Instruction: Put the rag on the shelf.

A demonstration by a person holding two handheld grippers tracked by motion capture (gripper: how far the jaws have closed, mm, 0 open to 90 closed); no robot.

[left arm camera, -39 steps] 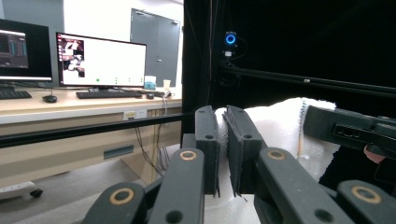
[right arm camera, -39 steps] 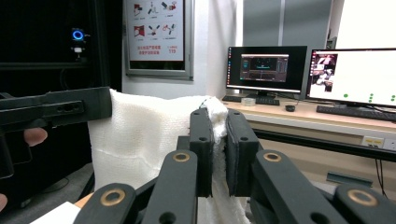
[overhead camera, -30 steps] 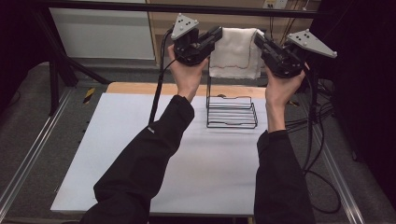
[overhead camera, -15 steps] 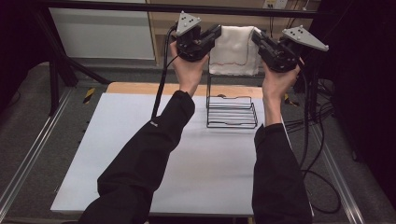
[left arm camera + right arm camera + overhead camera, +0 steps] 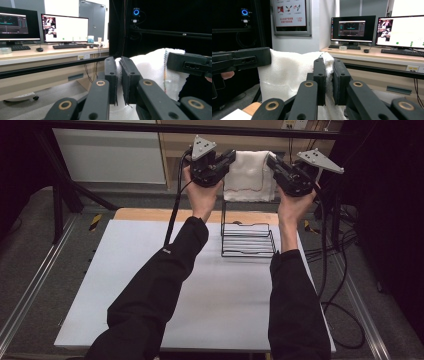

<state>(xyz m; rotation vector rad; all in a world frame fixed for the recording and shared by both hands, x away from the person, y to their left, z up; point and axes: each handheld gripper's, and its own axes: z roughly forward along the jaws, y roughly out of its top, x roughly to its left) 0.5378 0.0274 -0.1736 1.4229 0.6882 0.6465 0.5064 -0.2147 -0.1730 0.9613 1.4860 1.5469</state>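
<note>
Cloth, a white woven towel (image 5: 248,176), hangs stretched above the black wire rack (image 5: 248,240), left gripper (image 5: 226,161) pinching its left corner, right gripper (image 5: 272,164) its right. Uneven lowering could snag or bunch it on the rack's upright. Its lower edge hides that upright's top.
</note>
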